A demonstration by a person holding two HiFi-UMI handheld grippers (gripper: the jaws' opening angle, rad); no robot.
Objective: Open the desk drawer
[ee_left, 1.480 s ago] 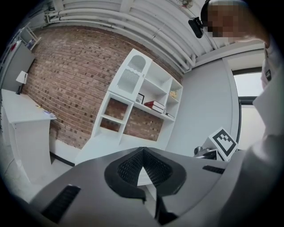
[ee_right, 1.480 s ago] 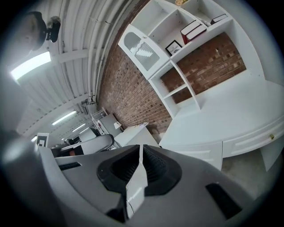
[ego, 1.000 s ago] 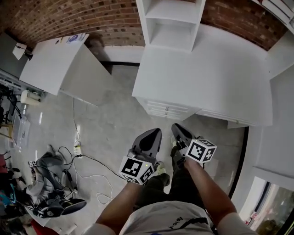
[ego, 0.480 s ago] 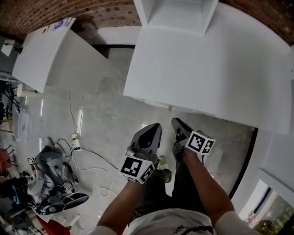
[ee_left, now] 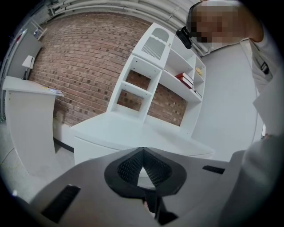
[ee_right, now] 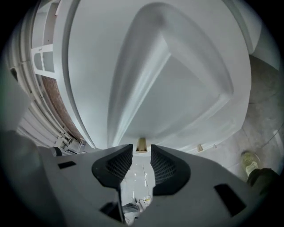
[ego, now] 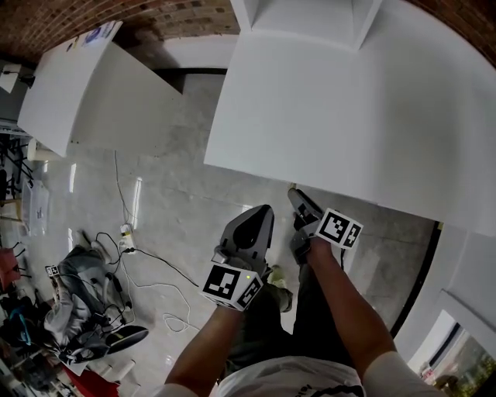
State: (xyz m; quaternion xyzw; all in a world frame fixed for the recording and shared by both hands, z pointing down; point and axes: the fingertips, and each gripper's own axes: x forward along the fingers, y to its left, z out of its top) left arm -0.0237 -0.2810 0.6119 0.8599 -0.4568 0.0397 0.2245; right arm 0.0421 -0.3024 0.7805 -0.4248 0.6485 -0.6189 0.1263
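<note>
The white desk [ego: 349, 116] fills the upper right of the head view; its top hides the drawer fronts there. My right gripper [ego: 295, 194] reaches its tip under the desk's front edge. In the right gripper view the white drawer front [ee_right: 177, 88] looms close, and a small tan drawer knob [ee_right: 141, 144] sits just beyond the gap of the right gripper [ee_right: 142, 156]. Its jaws are opening and nothing is between the pads. My left gripper [ego: 265, 211] hangs beside it over the floor, short of the desk; its fingertips [ee_left: 142, 150] meet, holding nothing.
A white shelf unit [ego: 302, 19] stands on the desk against the brick wall [ego: 155, 15], with books [ee_left: 186, 80] on it. A second white table [ego: 77, 85] stands at the left. Cables [ego: 147, 264] and a pile of bags [ego: 77, 318] lie on the floor.
Both grippers have sunk and moved toward the desk. The drawer fronts, visible a second ago, are now hidden under the desk top. The right gripper's tip has reached the desk's front edge.
</note>
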